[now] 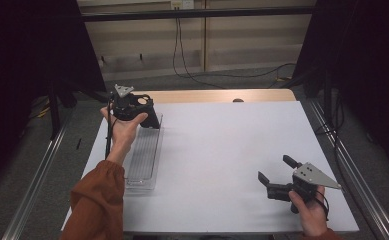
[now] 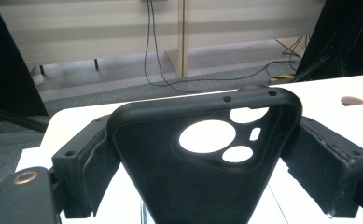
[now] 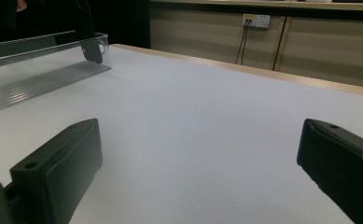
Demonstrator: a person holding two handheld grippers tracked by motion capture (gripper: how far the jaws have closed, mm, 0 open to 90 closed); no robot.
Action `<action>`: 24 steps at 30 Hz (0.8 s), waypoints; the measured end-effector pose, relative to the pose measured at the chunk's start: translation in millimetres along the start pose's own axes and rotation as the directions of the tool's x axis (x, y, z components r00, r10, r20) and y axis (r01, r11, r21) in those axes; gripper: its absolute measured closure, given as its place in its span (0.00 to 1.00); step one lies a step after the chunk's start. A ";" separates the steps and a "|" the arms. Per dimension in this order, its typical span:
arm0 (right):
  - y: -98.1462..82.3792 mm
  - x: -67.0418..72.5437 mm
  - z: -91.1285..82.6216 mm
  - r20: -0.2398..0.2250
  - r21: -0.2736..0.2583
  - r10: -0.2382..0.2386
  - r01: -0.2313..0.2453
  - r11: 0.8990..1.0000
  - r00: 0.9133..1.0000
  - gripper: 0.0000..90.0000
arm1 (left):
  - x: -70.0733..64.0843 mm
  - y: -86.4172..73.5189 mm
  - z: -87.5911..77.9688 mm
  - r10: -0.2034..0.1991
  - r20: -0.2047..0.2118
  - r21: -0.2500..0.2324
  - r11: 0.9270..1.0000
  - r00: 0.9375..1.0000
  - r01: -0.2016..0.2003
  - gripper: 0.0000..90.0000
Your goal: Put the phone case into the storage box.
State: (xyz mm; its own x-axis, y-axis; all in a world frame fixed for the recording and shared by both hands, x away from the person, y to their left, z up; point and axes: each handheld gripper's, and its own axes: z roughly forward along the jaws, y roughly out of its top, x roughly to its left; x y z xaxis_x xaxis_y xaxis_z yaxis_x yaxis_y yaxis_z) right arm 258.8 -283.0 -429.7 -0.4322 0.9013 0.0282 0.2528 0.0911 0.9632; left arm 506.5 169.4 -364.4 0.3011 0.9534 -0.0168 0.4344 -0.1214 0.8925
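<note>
black phone case (image 2: pixel 202 163) sits clamped between the left gripper (image 2: pixel 202 154) jaws, held over the far end of the clear tray (image 1: pixel 144 160); right gripper (image 1: pixel 278 175) rests open on the white table (image 1: pixel 222 150)

From my station: tray (image 1: pixel 144 165) lies along the table's (image 1: pixel 217 150) left edge; phone case (image 1: pixel 149 114) sits at the tray's far end, in the left gripper (image 1: pixel 132 107); right gripper (image 1: pixel 277 175) rests near-right.
</note>
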 end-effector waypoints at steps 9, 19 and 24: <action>0.0 0.2 -0.2 -0.004 -0.001 0.002 -0.002 1.000 1.000 0.00 | -0.1 -2.2 4.5 0.001 -0.002 -0.007 1.000 1.000 -0.001 0.16; -0.2 0.3 0.0 -0.006 0.001 0.003 -0.003 1.000 1.000 0.00 | -7.7 -3.1 7.9 0.046 0.003 -0.015 0.999 0.999 -0.046 0.15; -0.4 0.4 0.1 -0.007 0.002 0.004 -0.004 1.000 1.000 0.00 | -7.1 -2.9 9.4 0.029 0.015 -0.024 0.999 0.999 -0.028 0.15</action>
State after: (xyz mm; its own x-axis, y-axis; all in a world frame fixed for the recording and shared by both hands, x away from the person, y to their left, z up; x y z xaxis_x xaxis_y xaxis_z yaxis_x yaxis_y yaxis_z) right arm 258.6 -282.7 -430.1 -0.4376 0.8985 0.0342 0.2567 0.0883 0.9625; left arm 511.1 160.4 -371.1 0.3261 0.9453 0.0021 0.4056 -0.1419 0.9030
